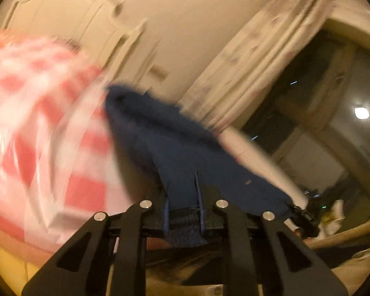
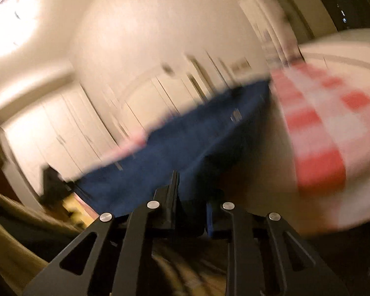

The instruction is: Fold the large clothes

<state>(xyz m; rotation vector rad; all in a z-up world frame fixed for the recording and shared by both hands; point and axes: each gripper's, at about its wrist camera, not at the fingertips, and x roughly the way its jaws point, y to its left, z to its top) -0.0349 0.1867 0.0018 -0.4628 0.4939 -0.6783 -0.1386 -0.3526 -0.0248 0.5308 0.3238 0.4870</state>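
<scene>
I've got the left gripper (image 1: 183, 222) & right gripper (image 2: 191, 212) both clamped on the blue garment (image 1: 160, 143), lifted mid-frame w/ a red-checked cloth (image 1: 37, 123) attached, so it hangs taut btwn them, ready, I reckon, to fold.

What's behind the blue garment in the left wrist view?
Behind the blue garment, held in the left tongs: a cream curtain and wall. A red-checked cloth sits beside it. The curtain's lower part is covered.
</scene>
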